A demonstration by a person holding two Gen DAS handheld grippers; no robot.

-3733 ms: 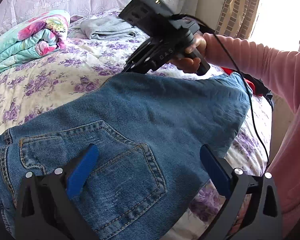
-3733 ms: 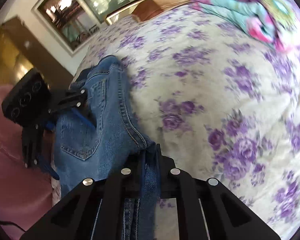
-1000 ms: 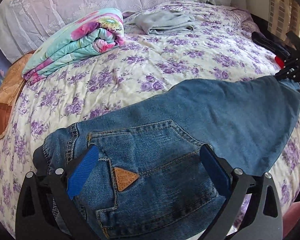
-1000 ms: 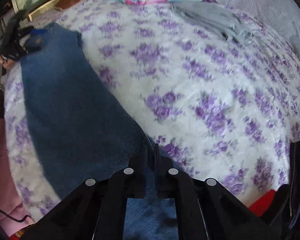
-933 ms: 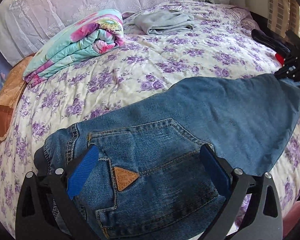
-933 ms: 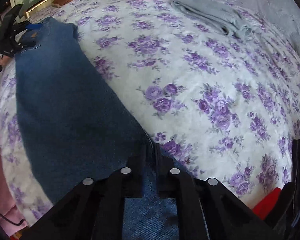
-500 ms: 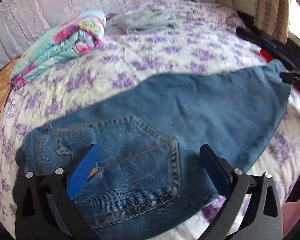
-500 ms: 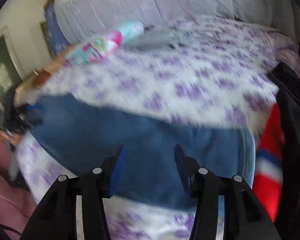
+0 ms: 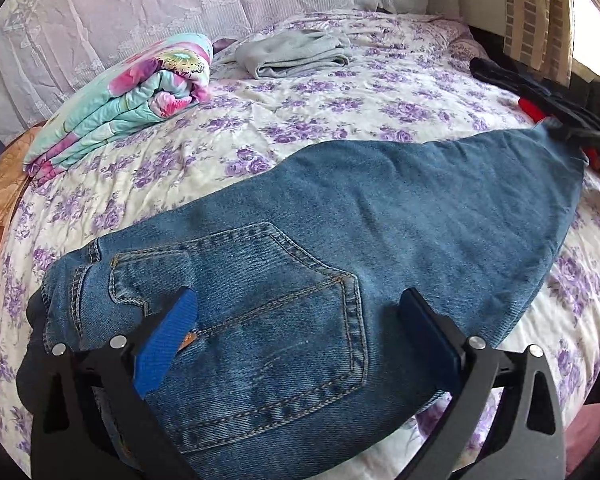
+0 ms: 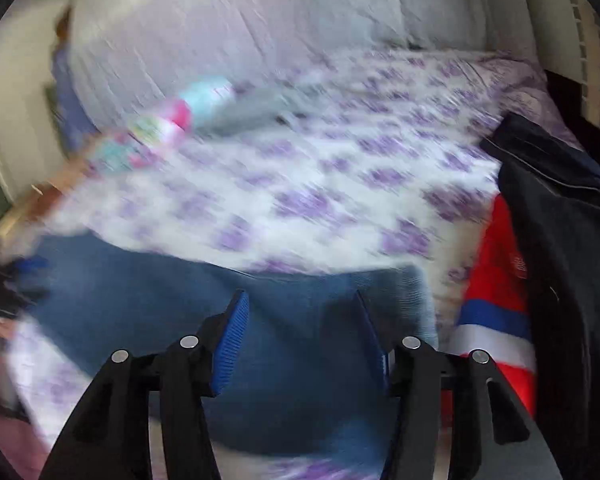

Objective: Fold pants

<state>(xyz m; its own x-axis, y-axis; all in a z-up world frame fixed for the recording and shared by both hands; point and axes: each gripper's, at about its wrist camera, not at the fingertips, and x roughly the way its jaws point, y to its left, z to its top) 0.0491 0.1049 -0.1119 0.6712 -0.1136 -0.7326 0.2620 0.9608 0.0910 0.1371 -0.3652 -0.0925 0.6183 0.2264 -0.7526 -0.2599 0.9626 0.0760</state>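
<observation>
The jeans lie flat along the near side of the bed, back pocket up, directly ahead of the left hand-held gripper, whose jaws are spread wide over the pocket. The right hand-held gripper hovers over the hem end, jaws also apart. Beyond them lie a folded floral quilt and grey garment

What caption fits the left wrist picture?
Open left tool over jeans laid flat on a flowered bed.
</observation>
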